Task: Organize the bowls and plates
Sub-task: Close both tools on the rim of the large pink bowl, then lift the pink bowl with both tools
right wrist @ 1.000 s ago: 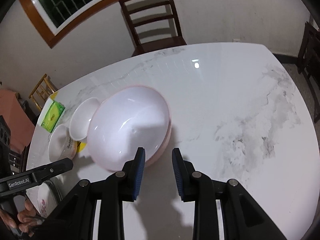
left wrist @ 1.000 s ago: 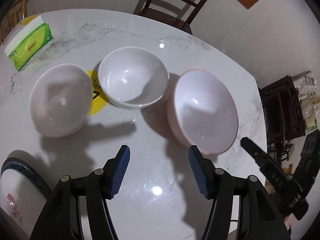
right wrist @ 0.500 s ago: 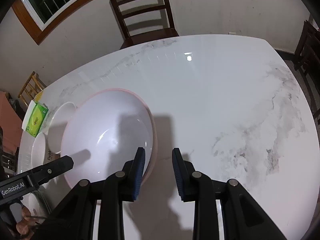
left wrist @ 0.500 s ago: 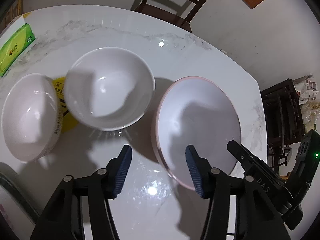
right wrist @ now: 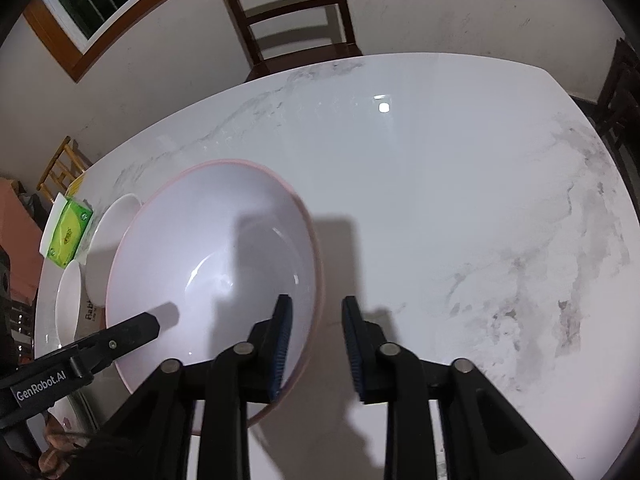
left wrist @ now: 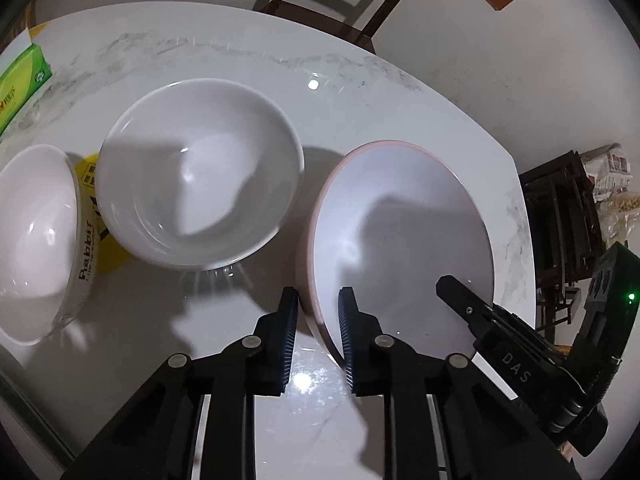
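Observation:
A large pink-rimmed bowl [left wrist: 400, 236] sits on the white marble table [left wrist: 240, 68]; it also shows in the right wrist view [right wrist: 208, 256]. My left gripper [left wrist: 318, 320] has its jaws narrowed around the bowl's near left rim, one finger outside and one inside. My right gripper [right wrist: 314, 340] straddles the bowl's right rim with a wider gap, one finger inside and one outside. A white bowl [left wrist: 196, 184] stands left of the pink one. A second white bowl [left wrist: 36, 240] with lettering stands at the far left.
A green tissue box [left wrist: 20, 88] lies at the table's far left edge, also in the right wrist view [right wrist: 70, 234]. A wooden chair [right wrist: 288, 20] stands behind the table. A yellow sticker [left wrist: 94, 200] lies under the bowls. Dark furniture [left wrist: 560, 208] stands right.
My left gripper moved right and narrowed onto the pink bowl's left rim. My right gripper came closer, so its left finger now sits inside the bowl's right rim.

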### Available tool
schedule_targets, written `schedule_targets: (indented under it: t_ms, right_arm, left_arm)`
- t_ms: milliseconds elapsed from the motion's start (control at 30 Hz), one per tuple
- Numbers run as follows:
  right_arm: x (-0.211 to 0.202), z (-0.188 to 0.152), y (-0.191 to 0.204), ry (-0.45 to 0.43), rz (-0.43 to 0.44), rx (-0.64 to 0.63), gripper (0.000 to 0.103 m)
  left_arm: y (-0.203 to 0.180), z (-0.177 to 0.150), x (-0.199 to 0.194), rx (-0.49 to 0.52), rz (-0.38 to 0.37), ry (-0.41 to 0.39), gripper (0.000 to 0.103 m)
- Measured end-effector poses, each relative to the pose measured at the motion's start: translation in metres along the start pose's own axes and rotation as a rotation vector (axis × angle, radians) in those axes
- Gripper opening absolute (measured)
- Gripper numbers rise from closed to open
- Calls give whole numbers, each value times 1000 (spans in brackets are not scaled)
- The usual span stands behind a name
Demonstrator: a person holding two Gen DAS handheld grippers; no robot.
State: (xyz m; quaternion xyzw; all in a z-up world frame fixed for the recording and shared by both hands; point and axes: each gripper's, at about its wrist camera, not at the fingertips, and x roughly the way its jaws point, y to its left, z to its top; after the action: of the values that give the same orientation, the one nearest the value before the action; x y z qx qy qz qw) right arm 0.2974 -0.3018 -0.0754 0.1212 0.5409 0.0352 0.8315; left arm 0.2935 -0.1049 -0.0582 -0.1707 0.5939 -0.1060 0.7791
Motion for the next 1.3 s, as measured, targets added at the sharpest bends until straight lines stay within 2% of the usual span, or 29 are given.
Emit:
schedule_targets:
  t_ms: [500, 933, 1300]
  right_arm:
    - [-25, -33, 6, -13, -17, 11, 17]
    - [-72, -101, 38, -26, 3, -12, 17]
    - [-88, -154, 59, -1, 42, -12, 18]
  left_arm:
    - [1, -29, -13, 45, 8, 23, 17]
    - [19, -90, -61, 89, 21, 27, 17]
    - [47, -134, -93, 96, 33, 25, 18]
